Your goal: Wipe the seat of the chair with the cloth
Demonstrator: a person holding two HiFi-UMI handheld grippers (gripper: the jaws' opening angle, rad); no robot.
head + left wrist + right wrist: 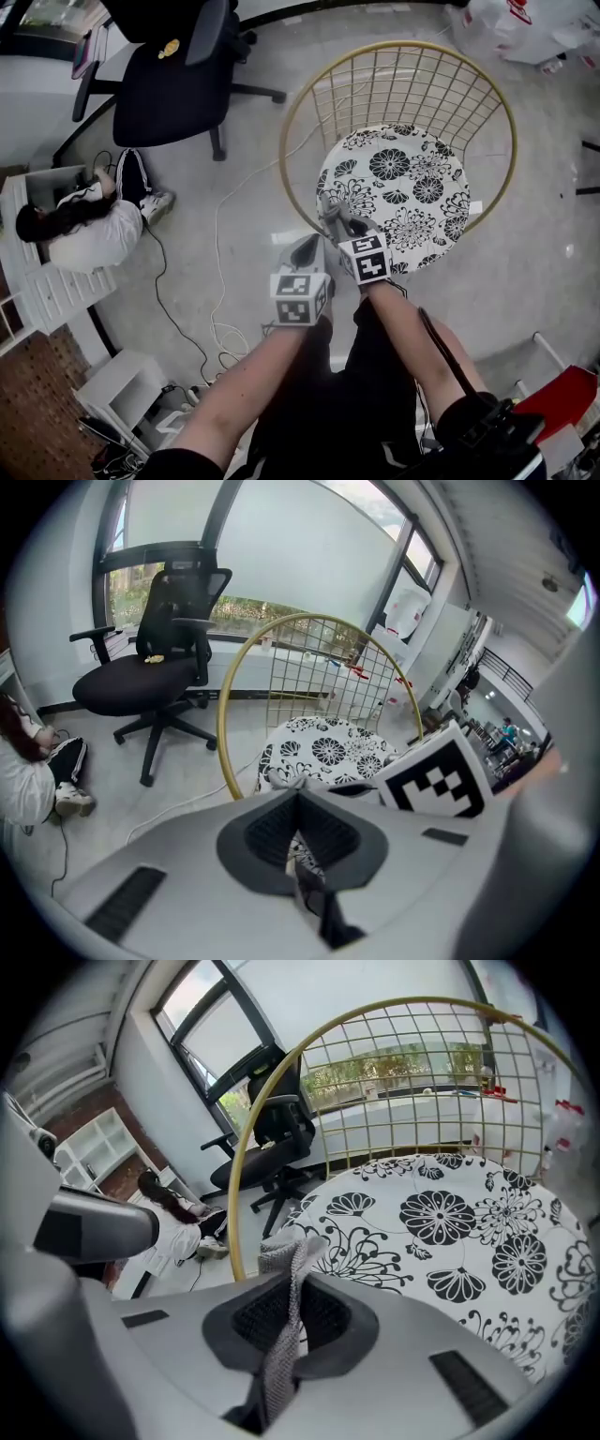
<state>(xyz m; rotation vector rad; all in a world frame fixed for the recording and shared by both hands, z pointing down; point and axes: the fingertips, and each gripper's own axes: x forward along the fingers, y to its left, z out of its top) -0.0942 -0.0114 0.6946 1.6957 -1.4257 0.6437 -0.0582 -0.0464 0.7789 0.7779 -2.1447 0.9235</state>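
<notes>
Where the right gripper's point(292, 1312) jaws clamp it, the grey cloth point(286, 1274) sits at the near left edge of the floral chair seat point(450, 1232); contact with the seat cannot be told. Left gripper point(300, 829): jaws together, empty, just beside the right, off the seat. Gold wire backrest point(412, 84) behind. Black office chair point(169, 94), seated person point(89, 230), and floor cables point(220, 281) well apart.

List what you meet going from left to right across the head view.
A person sitting on the floor → black office chair → left gripper → floral chair seat → red object at the lower right.
</notes>
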